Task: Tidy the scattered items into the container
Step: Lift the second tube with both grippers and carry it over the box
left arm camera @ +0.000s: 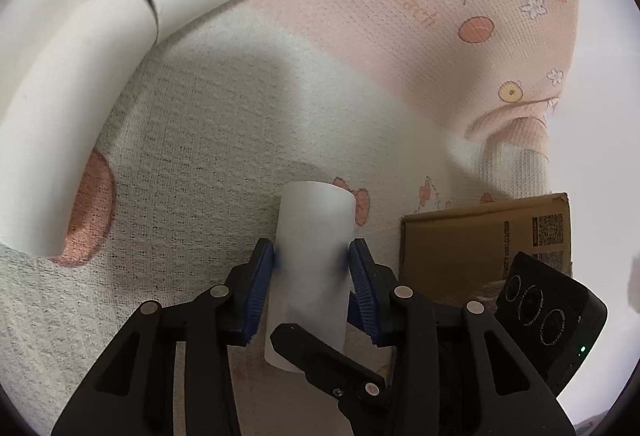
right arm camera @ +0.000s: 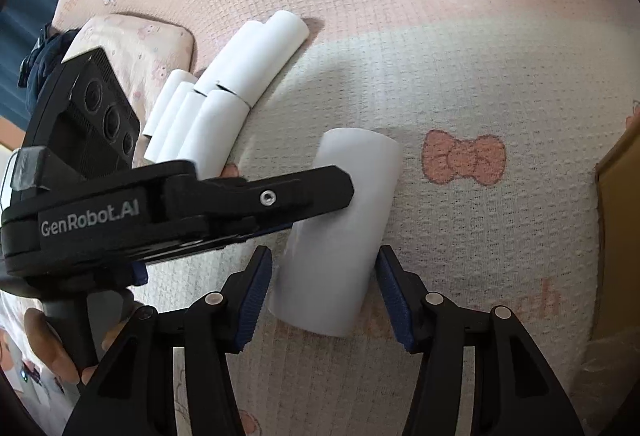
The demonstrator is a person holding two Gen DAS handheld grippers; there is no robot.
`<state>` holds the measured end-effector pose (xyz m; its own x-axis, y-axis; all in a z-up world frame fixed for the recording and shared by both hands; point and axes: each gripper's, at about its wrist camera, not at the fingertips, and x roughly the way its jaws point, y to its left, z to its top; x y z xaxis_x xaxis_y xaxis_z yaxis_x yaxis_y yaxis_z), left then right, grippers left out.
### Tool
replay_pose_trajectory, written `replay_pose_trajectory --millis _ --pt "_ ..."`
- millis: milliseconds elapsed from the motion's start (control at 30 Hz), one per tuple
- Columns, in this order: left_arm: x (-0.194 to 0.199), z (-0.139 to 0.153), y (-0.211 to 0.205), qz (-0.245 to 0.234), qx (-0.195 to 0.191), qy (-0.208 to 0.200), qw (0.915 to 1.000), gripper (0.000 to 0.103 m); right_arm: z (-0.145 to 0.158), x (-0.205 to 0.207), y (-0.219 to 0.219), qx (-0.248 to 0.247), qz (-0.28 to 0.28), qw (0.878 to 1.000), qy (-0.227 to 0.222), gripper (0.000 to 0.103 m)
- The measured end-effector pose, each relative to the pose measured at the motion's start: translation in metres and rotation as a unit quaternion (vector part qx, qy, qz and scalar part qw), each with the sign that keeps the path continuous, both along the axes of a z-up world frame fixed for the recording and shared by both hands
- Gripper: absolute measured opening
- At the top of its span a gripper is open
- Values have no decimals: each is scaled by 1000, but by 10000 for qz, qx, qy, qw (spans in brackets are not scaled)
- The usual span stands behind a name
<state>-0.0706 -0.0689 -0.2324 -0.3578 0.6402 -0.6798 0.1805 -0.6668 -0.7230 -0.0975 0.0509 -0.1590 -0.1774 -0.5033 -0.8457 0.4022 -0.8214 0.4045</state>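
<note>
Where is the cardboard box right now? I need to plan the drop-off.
In the left wrist view the cardboard box sits low on the right, on the patterned blanket, just right of the white tube gripped by the left gripper.

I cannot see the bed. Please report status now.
Left gripper shut on white tube. Right gripper open, straddling same tube. Other tubes wait on blanket. Cardboard box nearby, path unobstructed.

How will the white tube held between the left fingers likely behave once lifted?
The white tube looks smooth and round, so it may slip or roll if released on the blanket. It appears hollow and probably light. The left gripper dents it slightly, suggesting soft walls.
</note>
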Motion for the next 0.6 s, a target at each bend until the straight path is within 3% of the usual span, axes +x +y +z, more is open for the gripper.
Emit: replay_pose_trajectory --millis 300,600 --pt "12 47 7 -79 -156 491 9986 43 35 8 7 -147 -50 9994 306 50" --pt "35 106 5 -69 -323 1091 9935 43 89 32 7 -297 65 9959 854 50"
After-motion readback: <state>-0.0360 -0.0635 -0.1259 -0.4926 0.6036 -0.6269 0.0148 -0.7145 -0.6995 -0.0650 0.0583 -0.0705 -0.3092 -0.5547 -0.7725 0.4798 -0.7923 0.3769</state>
